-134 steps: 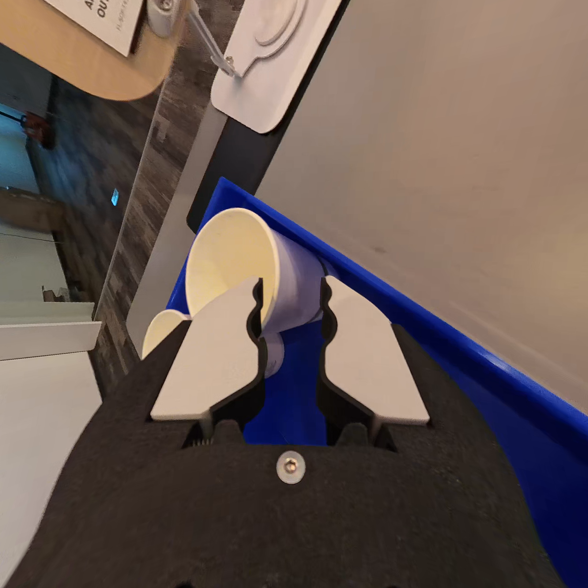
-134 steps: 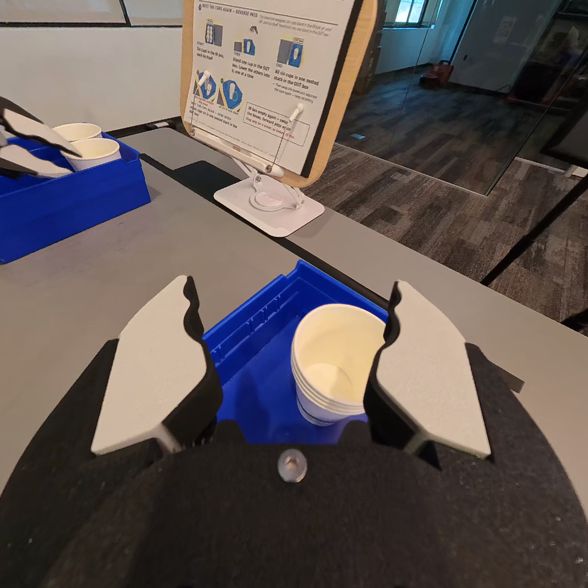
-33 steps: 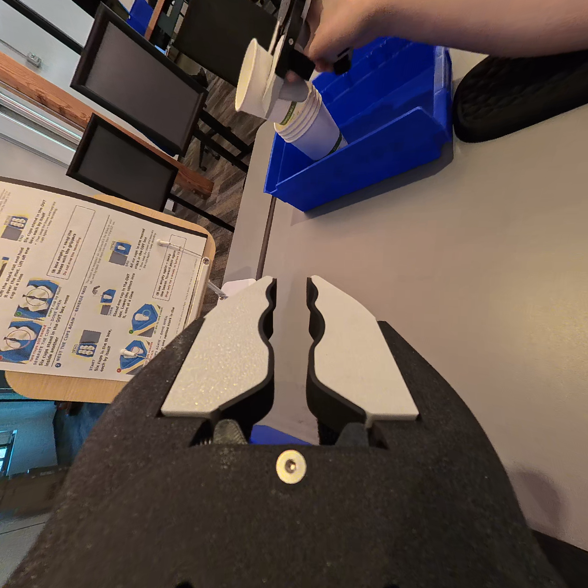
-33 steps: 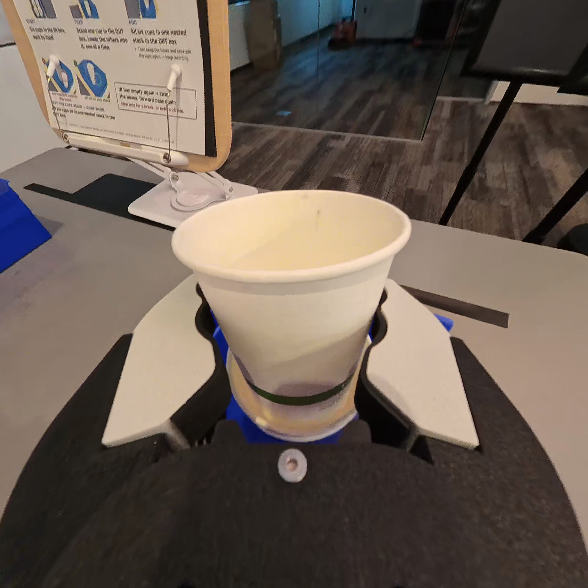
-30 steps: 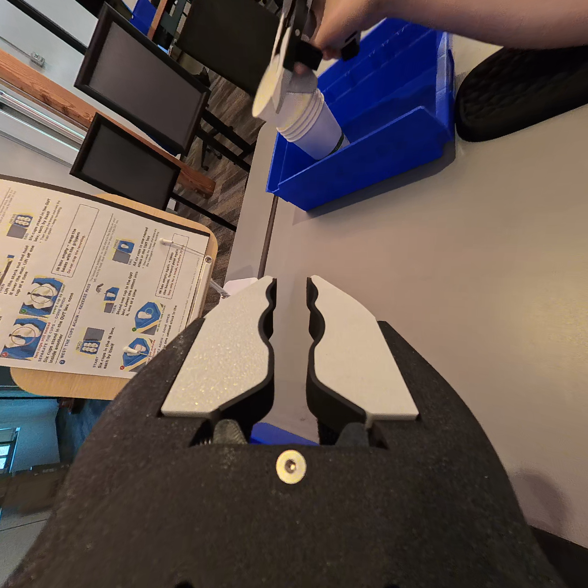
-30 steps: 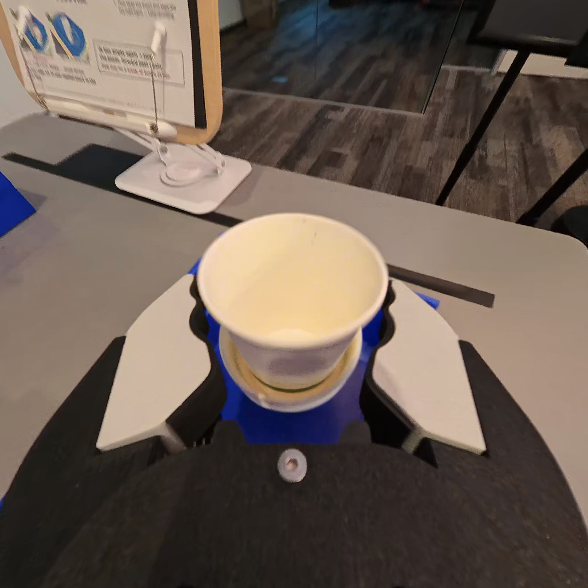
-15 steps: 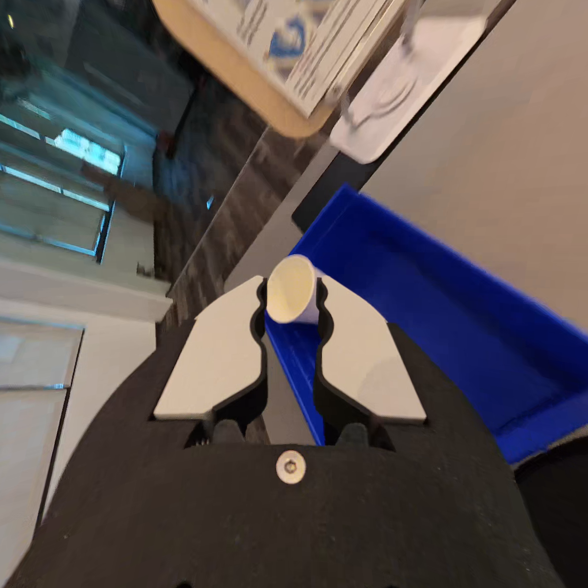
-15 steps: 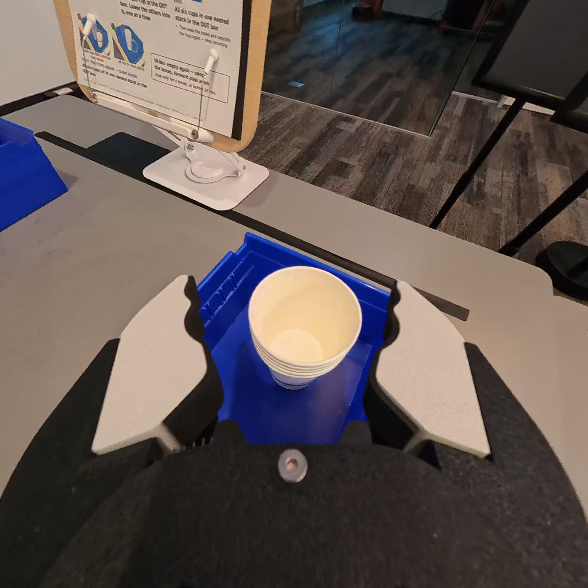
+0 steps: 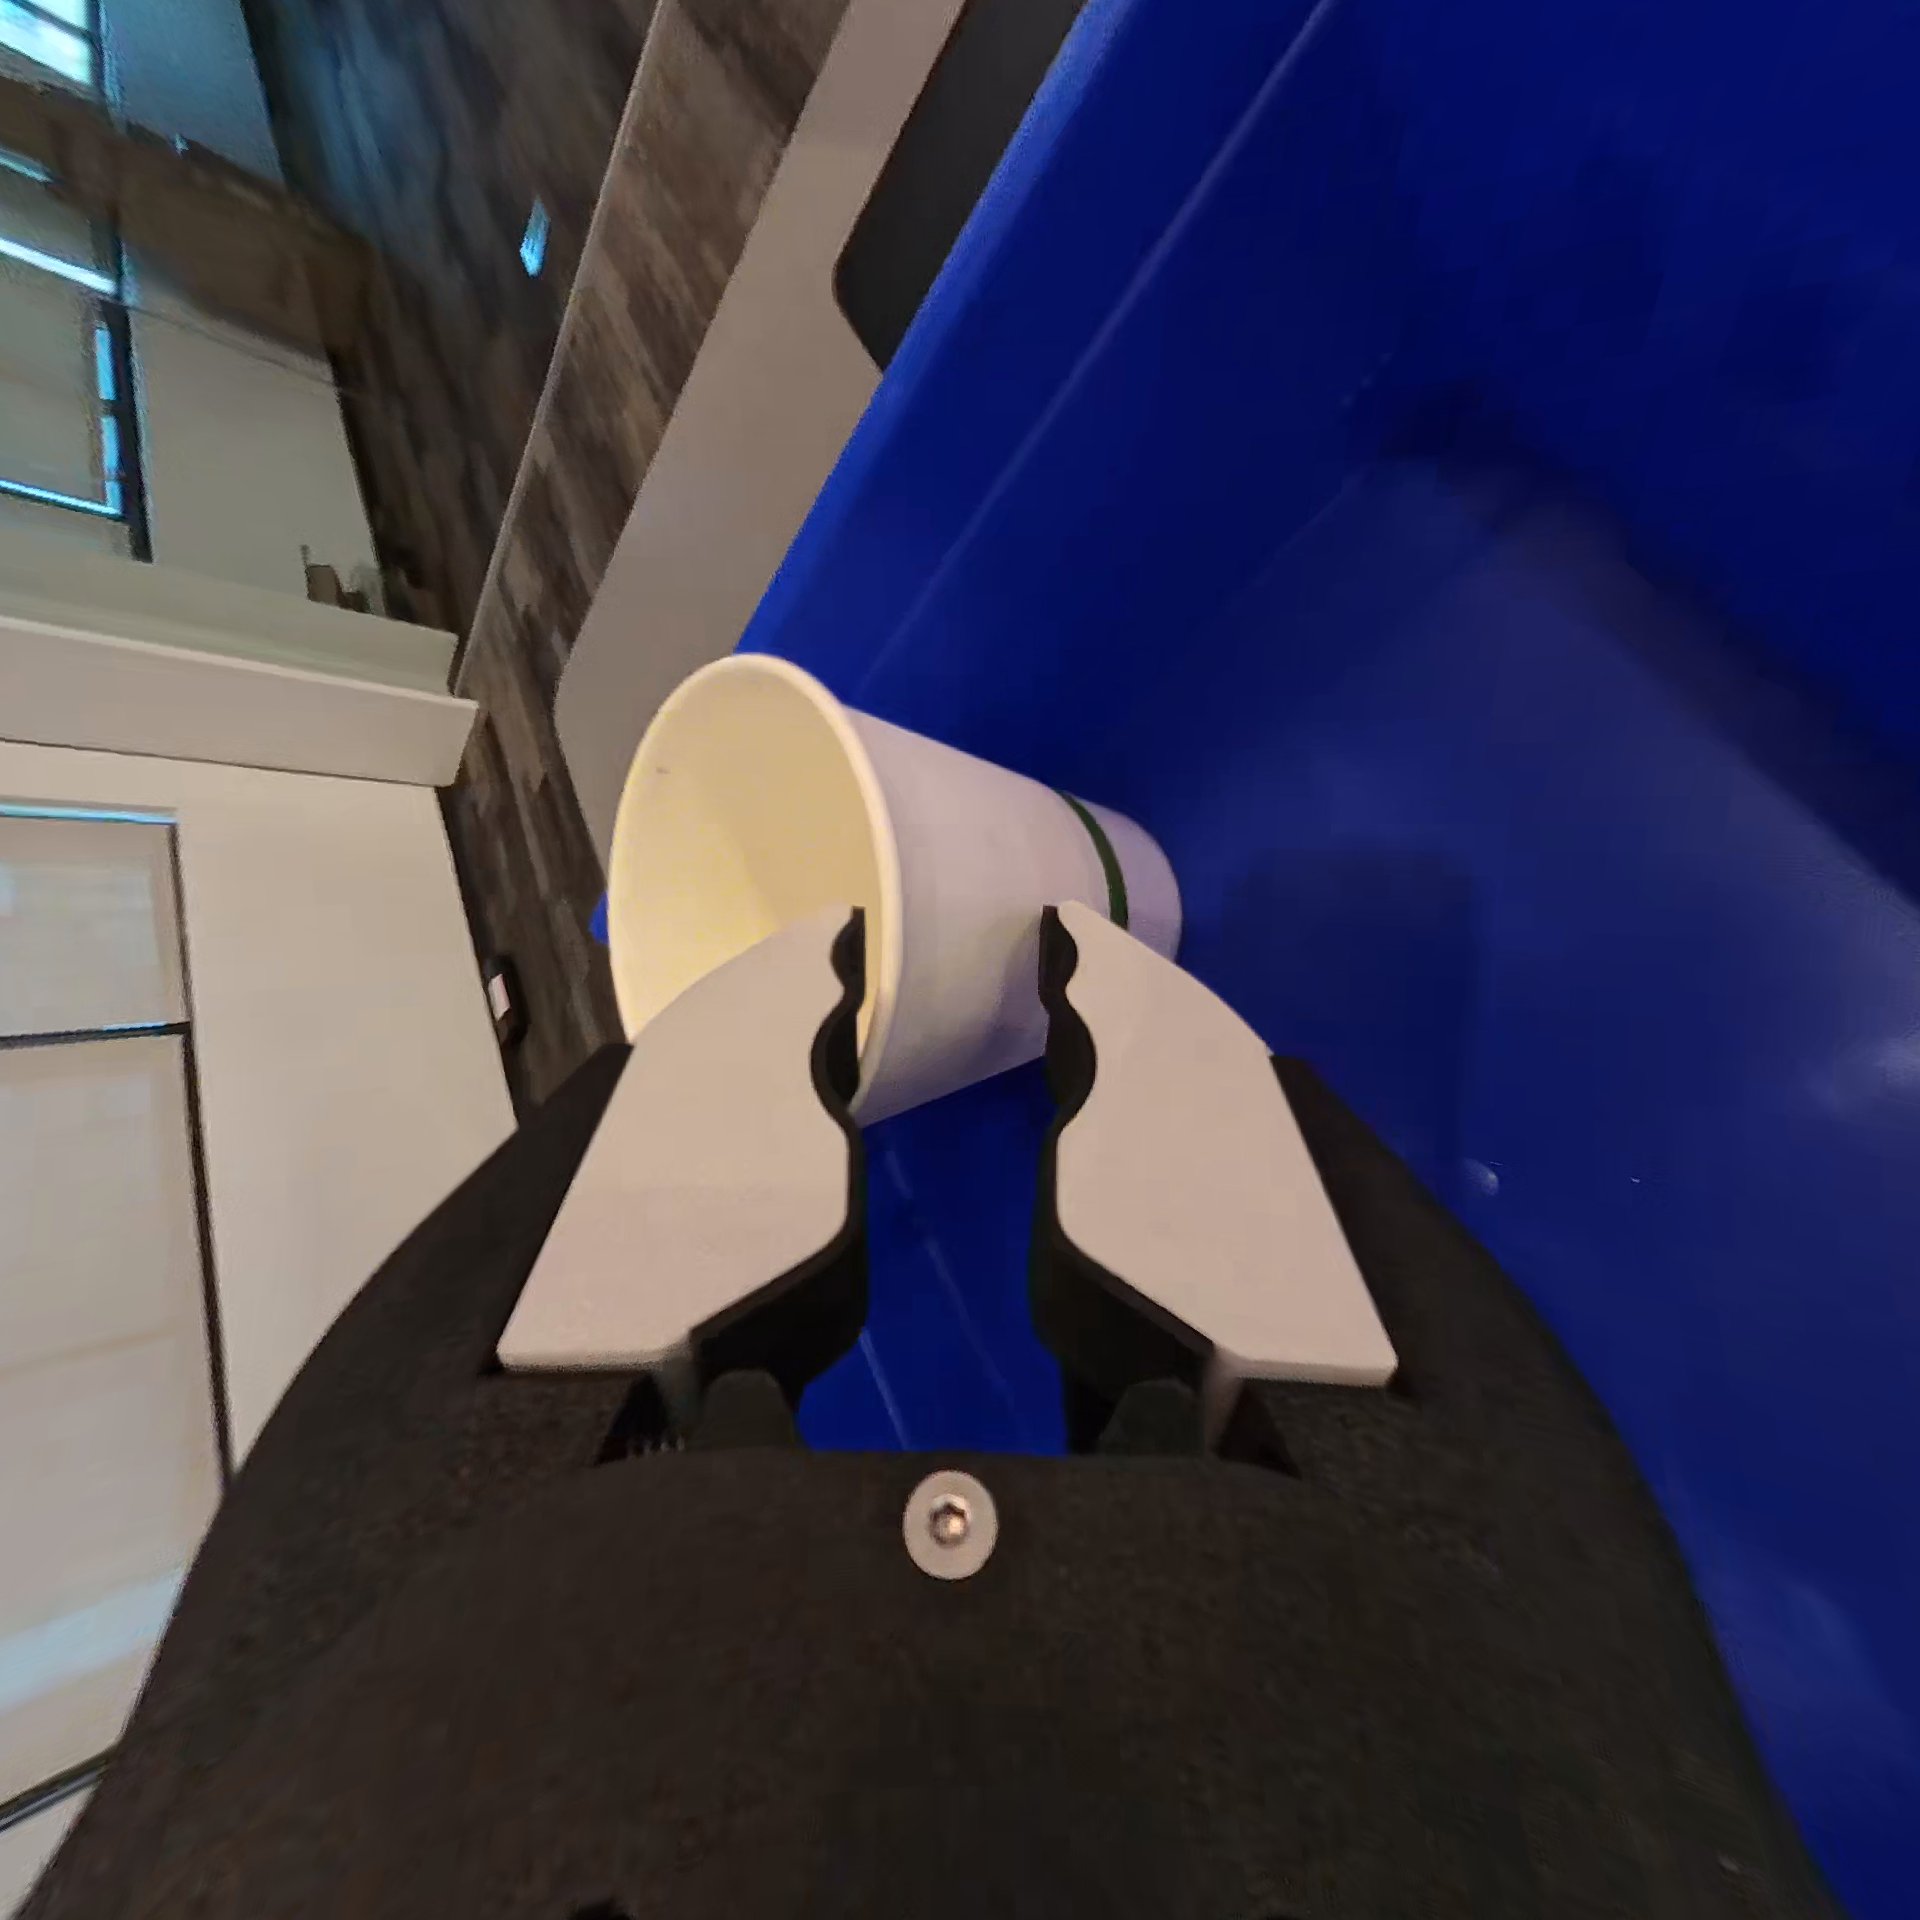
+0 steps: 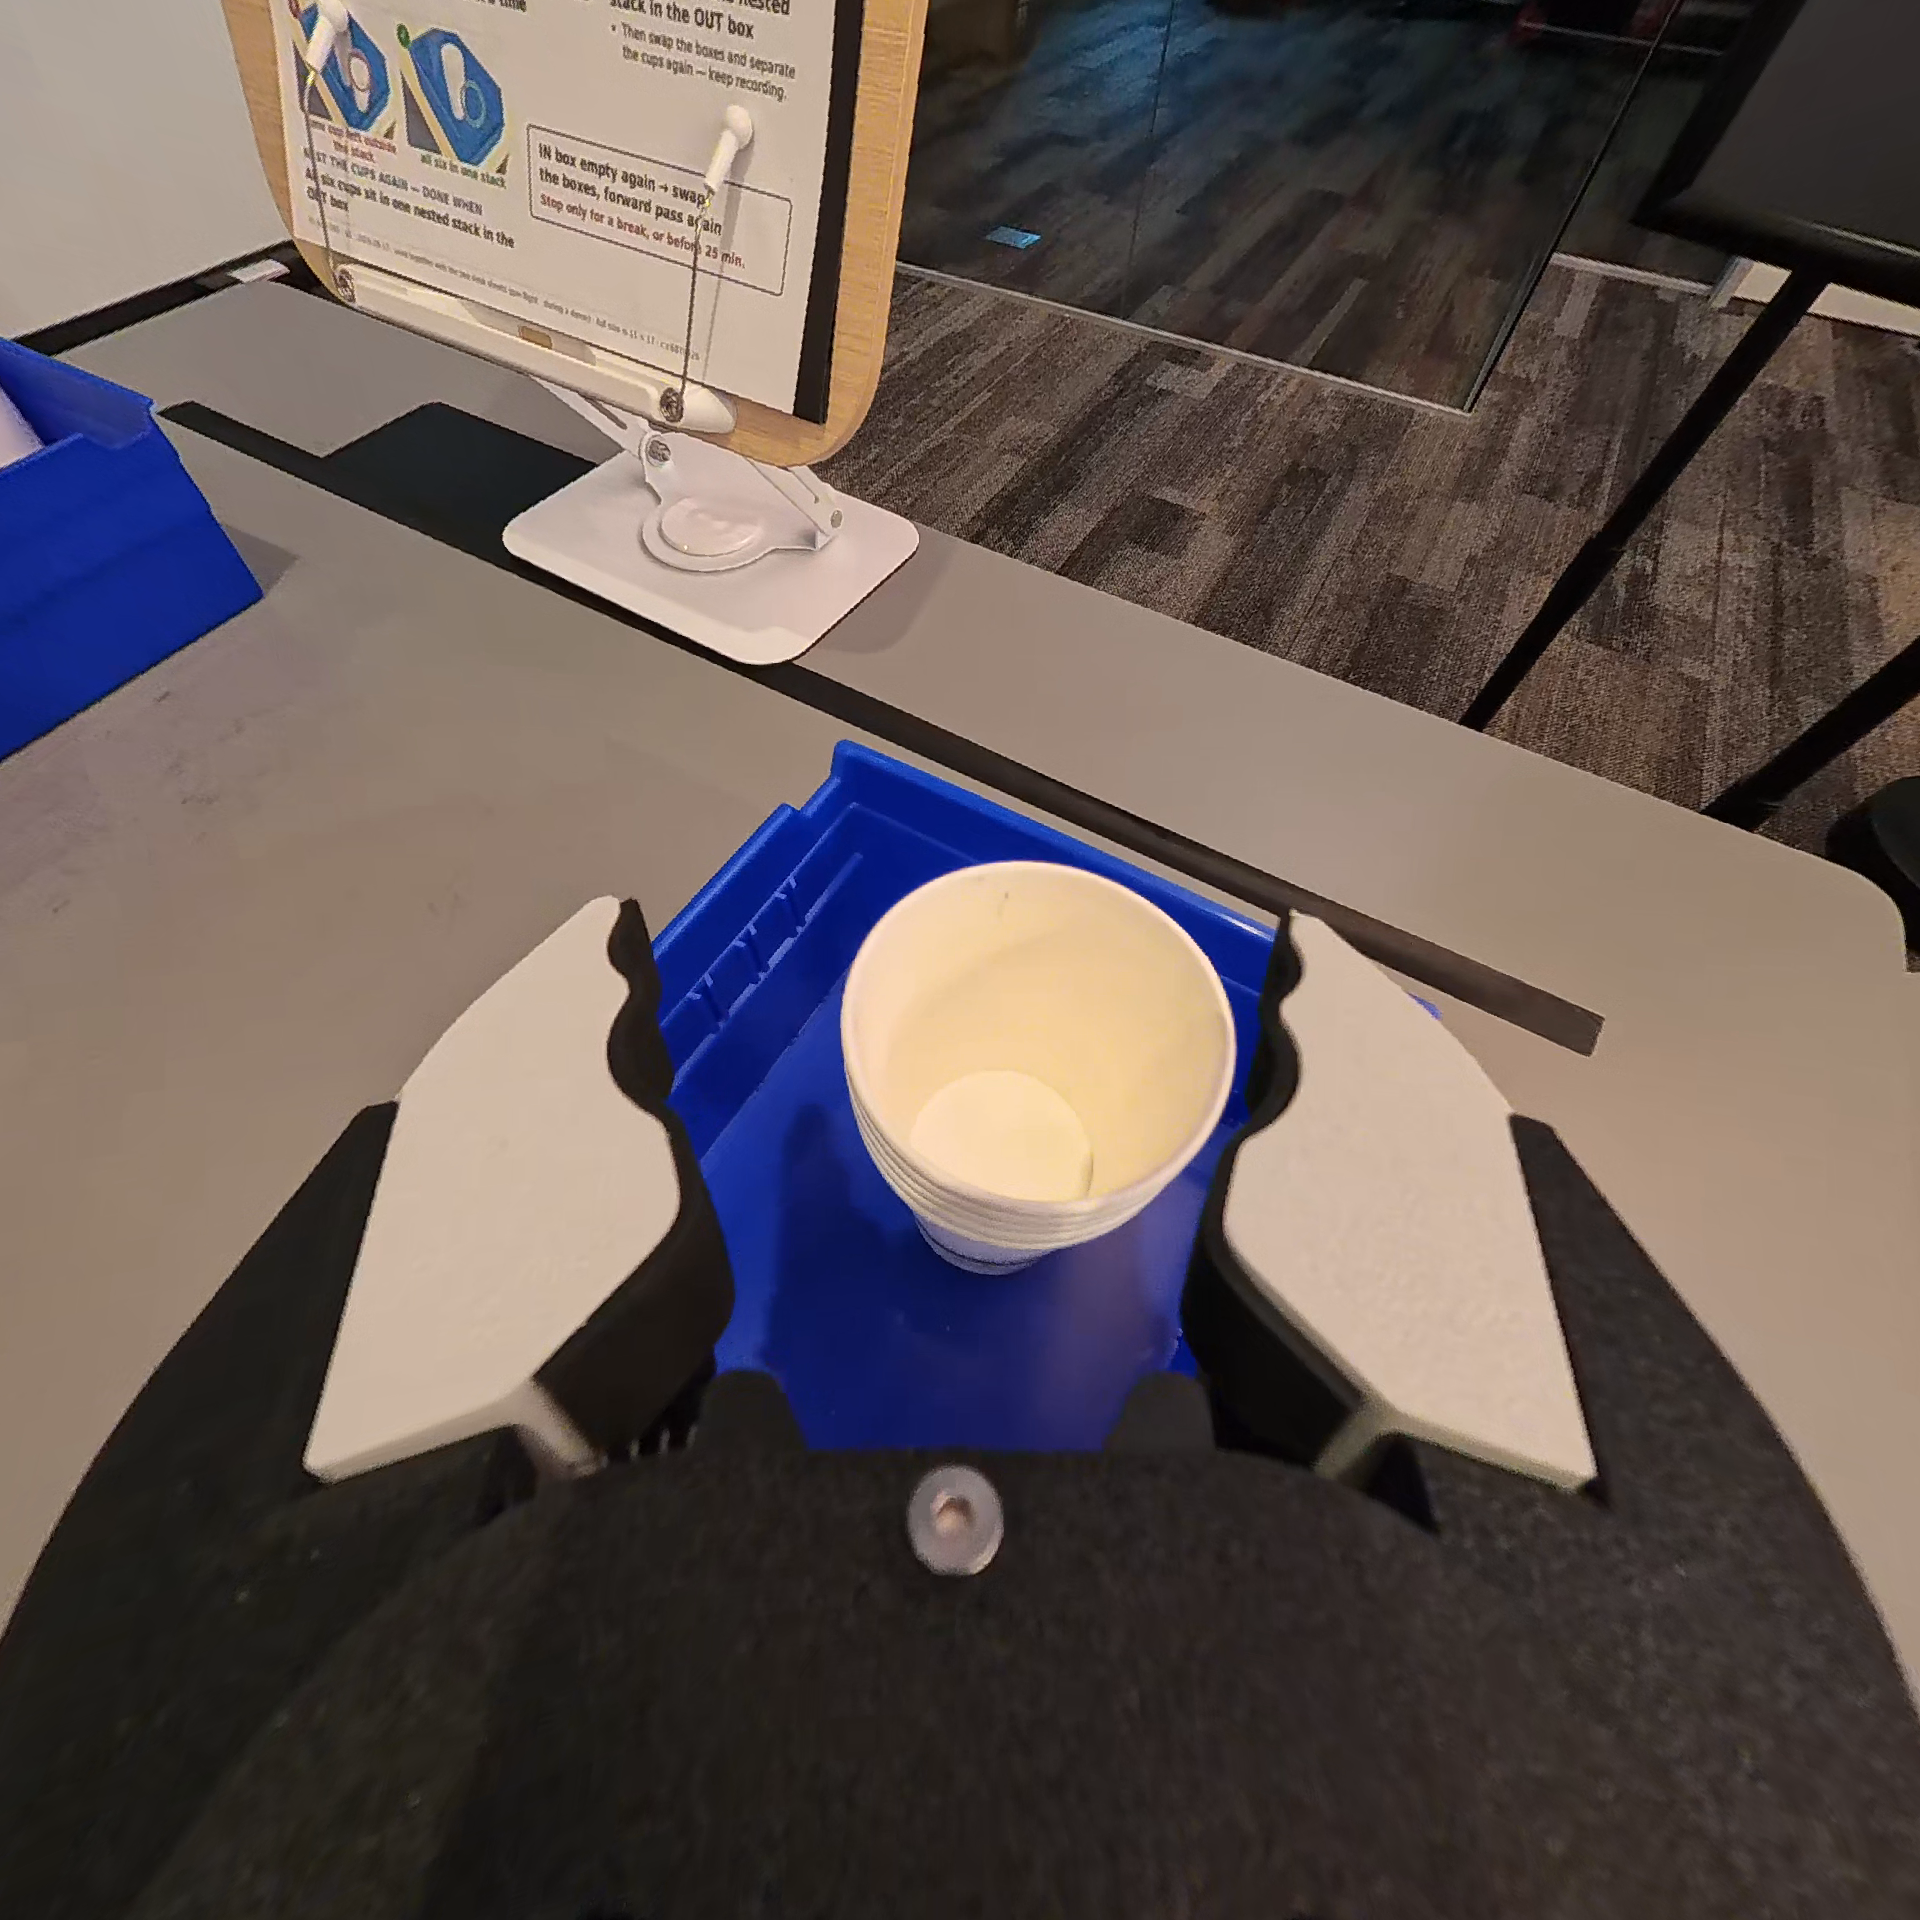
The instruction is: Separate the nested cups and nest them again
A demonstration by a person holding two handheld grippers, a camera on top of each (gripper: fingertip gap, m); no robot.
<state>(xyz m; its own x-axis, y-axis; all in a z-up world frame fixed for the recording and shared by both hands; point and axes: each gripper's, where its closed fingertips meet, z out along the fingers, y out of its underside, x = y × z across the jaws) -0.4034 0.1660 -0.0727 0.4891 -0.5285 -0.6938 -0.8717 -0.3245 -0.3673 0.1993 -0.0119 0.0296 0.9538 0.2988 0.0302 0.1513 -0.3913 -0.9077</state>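
Closing in on the last loose cup [image 9: 966,935], the left tool [image 9: 951,914] had moved from open grey surface into the left blue bin [image 9: 1455,623], its jaws parted around the cup's wall and rim without yet clamping. A second earlier that tool had pointed across the surface toward the far bin; half a second earlier the cup was a small shape between the tips. It now filled the gap, apparently alone in this bin, with its mouth turned to the camera's left.

Across the surface [image 10: 364,779], the right tool [image 10: 951,956] hovered with jaws wide apart and empty above the right blue bin [image 10: 769,914]. The cup it had gripped a second before now sat in the nested stack [image 10: 1029,1070], which stood upright inside that bin and showed several rims, one within another. That likely left the re-nesting one cup short of done. A sliver of the left bin showed at that view's edge, and an instruction board on a white stand [image 10: 717,551] stood behind.
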